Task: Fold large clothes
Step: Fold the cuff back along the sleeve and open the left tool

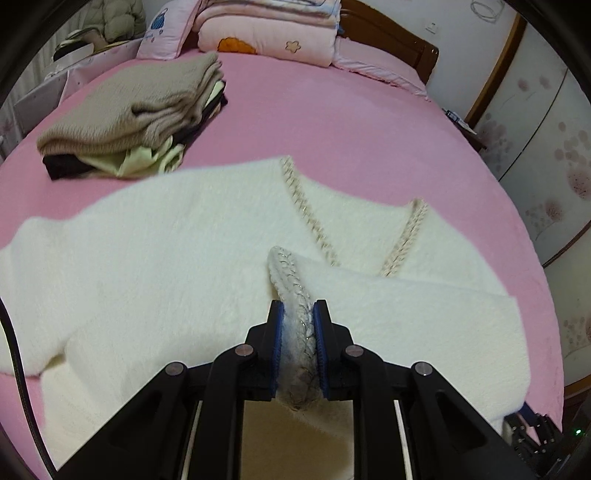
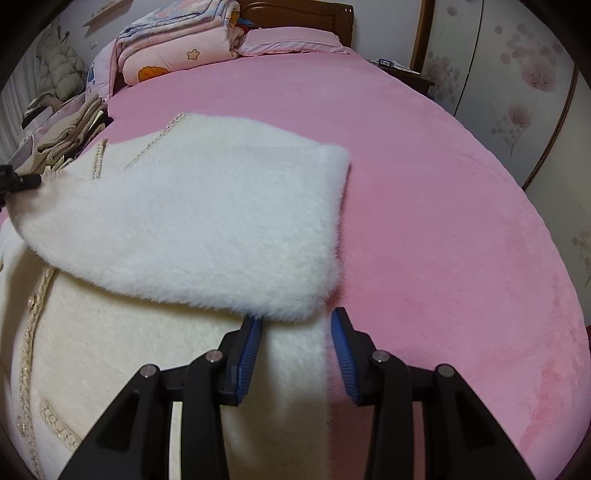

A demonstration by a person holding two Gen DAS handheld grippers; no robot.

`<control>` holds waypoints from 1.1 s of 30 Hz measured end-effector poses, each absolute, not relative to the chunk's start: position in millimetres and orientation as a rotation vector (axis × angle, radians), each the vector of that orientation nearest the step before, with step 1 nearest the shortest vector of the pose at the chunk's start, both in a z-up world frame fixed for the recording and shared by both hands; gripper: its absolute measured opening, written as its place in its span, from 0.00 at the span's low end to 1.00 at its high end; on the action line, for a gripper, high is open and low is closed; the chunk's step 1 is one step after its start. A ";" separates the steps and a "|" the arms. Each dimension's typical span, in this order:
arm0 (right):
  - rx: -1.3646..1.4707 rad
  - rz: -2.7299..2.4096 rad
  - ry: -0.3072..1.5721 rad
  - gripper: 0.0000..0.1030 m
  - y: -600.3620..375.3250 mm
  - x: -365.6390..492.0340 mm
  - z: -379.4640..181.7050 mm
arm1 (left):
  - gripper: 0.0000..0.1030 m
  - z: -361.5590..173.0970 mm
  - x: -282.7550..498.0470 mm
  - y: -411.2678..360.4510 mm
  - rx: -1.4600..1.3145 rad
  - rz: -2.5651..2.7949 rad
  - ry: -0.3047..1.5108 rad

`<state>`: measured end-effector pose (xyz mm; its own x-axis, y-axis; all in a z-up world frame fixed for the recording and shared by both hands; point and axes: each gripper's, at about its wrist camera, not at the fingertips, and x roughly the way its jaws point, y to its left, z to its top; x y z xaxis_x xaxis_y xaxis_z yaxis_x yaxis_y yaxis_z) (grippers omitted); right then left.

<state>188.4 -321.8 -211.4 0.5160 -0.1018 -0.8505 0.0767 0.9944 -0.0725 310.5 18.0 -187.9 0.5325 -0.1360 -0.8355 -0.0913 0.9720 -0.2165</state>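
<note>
A fluffy white cardigan (image 1: 155, 236) with braided beige trim (image 1: 303, 206) lies spread on the pink bed (image 1: 332, 122). My left gripper (image 1: 298, 308) is shut on its braided cuff (image 1: 291, 284), lifted over the garment's body. One sleeve is folded across the chest. In the right wrist view the folded sleeve (image 2: 207, 221) lies over the cardigan's body (image 2: 110, 350). My right gripper (image 2: 297, 321) is open, its jaws astride the cardigan's right side edge just below the sleeve's fold, holding nothing.
A stack of folded clothes (image 1: 133, 118), beige on top, sits at the bed's far left. Folded pink quilts (image 1: 266, 33) and pillows lie by the wooden headboard (image 1: 391, 40). A wardrobe (image 2: 517, 74) stands to the right. Bare pink bed (image 2: 461, 240) extends right of the cardigan.
</note>
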 end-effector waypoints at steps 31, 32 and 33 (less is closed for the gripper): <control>0.039 0.060 1.050 0.39 -341.8 172.8 -158.3 | 0.75 -191.5 315.4 50.8 -0.260 -0.001 1.093; 0.054 0.057 1.033 0.40 -346.5 175.5 -152.3 | 0.75 -190.5 320.7 50.3 -0.254 -0.003 1.085; 0.072 0.043 1.018 0.41 -352.6 181.7 -146.5 | 0.73 -189.1 324.4 47.7 -0.250 -0.008 1.080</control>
<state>181.7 -352.6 -146.5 0.5242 0.0697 -0.8488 -0.0029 0.9968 0.0800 324.4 47.7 -189.1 0.4743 -0.1283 -0.8710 -0.1150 0.9718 -0.2057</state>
